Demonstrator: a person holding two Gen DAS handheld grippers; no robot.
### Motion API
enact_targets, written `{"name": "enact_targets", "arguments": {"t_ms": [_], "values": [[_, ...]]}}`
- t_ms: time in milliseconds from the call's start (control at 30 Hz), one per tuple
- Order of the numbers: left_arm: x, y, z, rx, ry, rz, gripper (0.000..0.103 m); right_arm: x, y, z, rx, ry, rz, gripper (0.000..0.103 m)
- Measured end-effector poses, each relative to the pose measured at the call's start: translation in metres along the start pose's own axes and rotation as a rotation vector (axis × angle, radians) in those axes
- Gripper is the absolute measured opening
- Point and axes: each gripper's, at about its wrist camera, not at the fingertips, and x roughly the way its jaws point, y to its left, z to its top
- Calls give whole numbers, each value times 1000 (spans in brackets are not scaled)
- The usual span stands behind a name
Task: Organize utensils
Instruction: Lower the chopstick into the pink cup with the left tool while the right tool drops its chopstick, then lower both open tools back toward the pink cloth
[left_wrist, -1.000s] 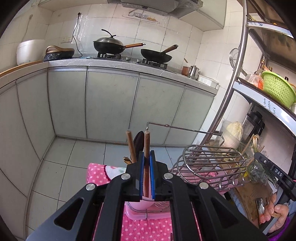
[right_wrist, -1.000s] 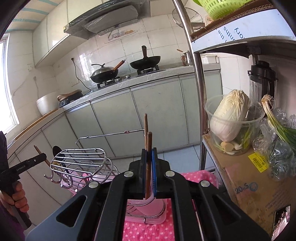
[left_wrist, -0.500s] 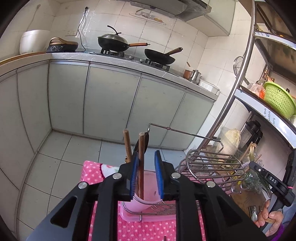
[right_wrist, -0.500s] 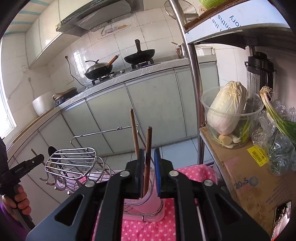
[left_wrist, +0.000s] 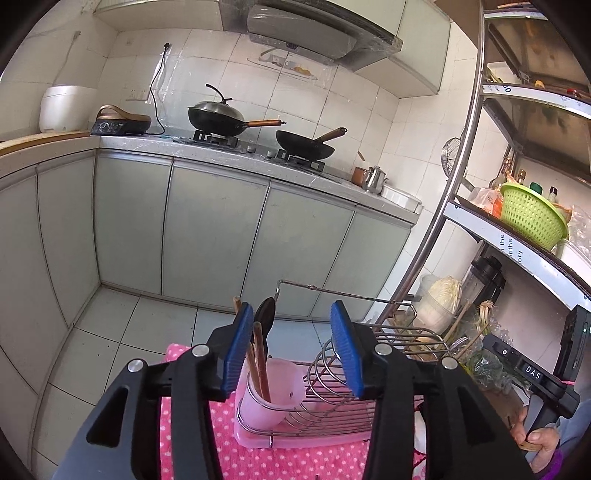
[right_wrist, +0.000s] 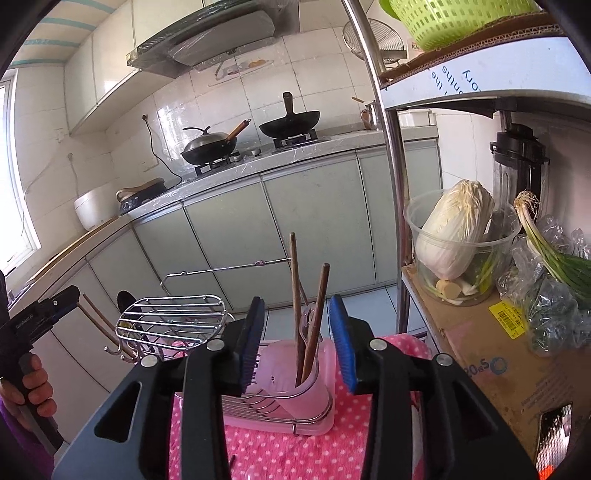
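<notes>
The left gripper (left_wrist: 291, 347) and right gripper (right_wrist: 297, 341) have just opened; both are empty. Upright chopsticks (right_wrist: 314, 317) stand in the pink cup (right_wrist: 314, 373), just beyond the right one.

The left gripper (left_wrist: 291, 347) has just been opening, its blue pads apart and pressing on nothing. Beyond it, a pink cup (left_wrist: 275, 393) at the end of a wire rack (left_wrist: 332, 398) holds wooden chopsticks (left_wrist: 258, 354) and a black spoon (left_wrist: 266, 314), on a pink dotted cloth (left_wrist: 288, 461).
</notes>
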Motion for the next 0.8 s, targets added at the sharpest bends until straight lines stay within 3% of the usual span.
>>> {"name": "enact_targets", "arguments": {"t_ms": [300,800], "values": [[-29,-12,-18,30,12,-39,44,-29,12,-29,0,11,26,37],[-7,-16,-101,22,234,-50,44,-15,14,-100,44,207,53,38]]}}
